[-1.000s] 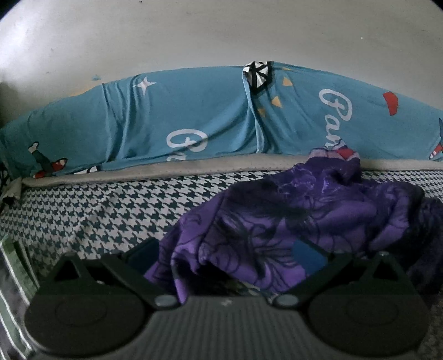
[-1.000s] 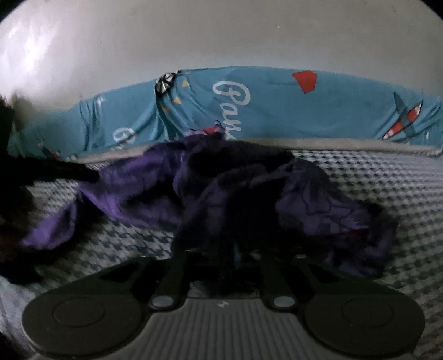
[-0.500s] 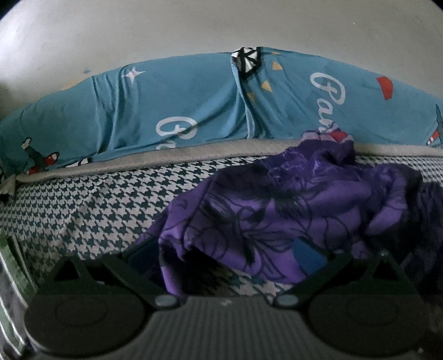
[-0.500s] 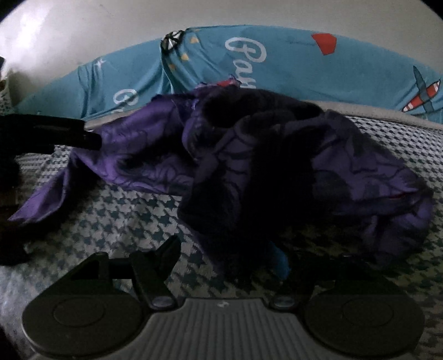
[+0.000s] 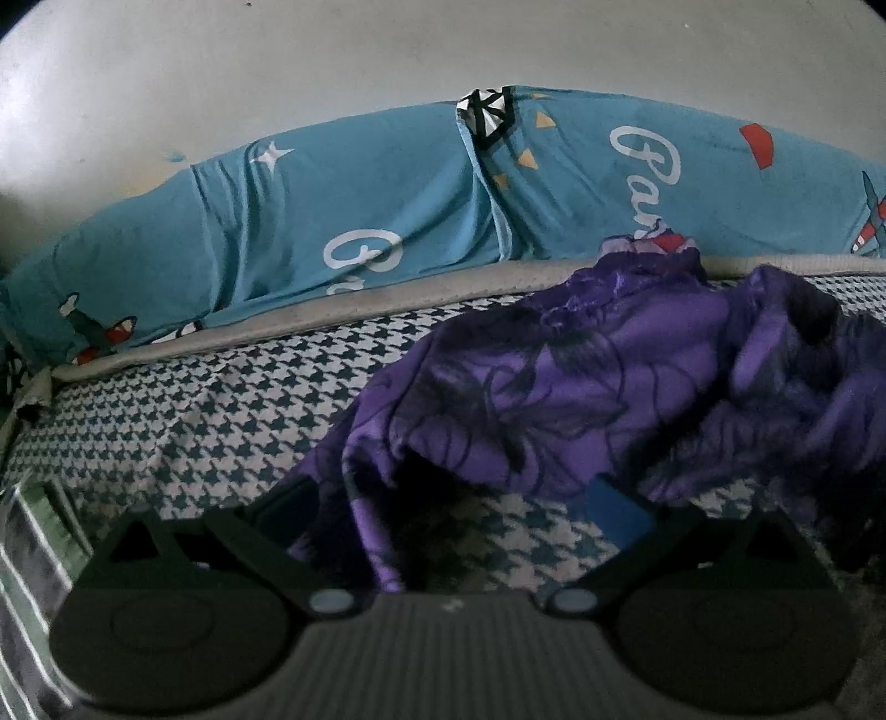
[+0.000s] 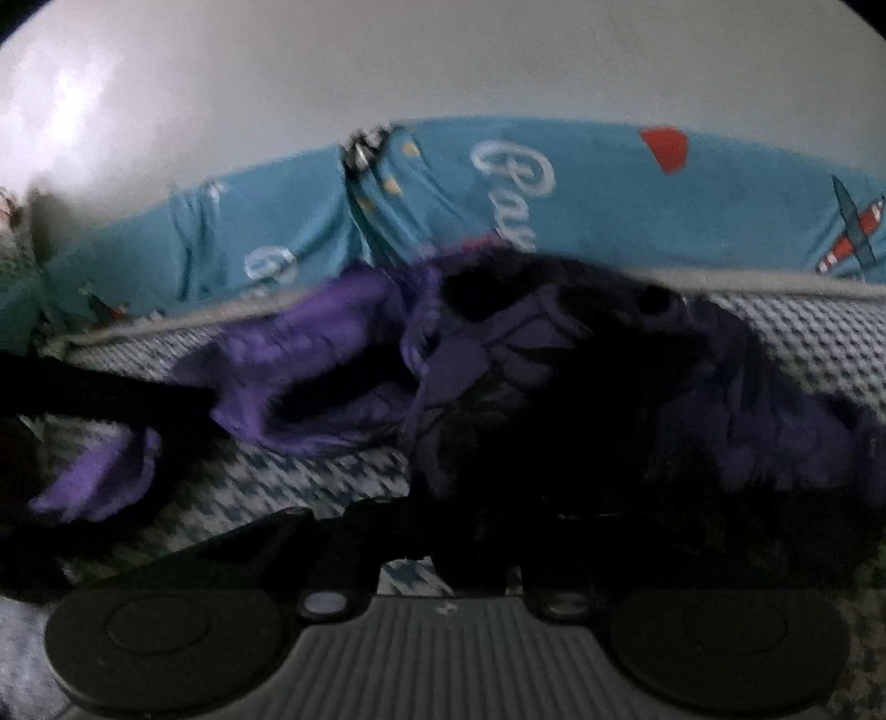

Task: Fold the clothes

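A crumpled purple garment (image 5: 554,399) with a dark flower print lies on the houndstooth bed cover (image 5: 183,421). My left gripper (image 5: 448,504) is open at its near left edge. A hem of the cloth hangs down between the spread fingers, close to the left finger (image 5: 288,498). In the right wrist view the same garment (image 6: 310,354) is bunched and dark in shadow. My right gripper (image 6: 443,531) has its fingers drawn close on a dark fold of it. The picture there is blurred. The left gripper's dark body (image 6: 99,387) reaches the cloth from the left.
A long teal bolster (image 5: 387,210) with white lettering lies along the pale wall (image 5: 387,50) behind the bed. A grey mattress edge (image 5: 332,321) runs below it. Striped green fabric (image 5: 27,531) sits at the near left. Bare houndstooth cover stretches to the left of the garment.
My right gripper opened half a second ago and has since closed on a fold nearer the garment's middle. The left gripper stayed open as the cloth shifted a little to the right.
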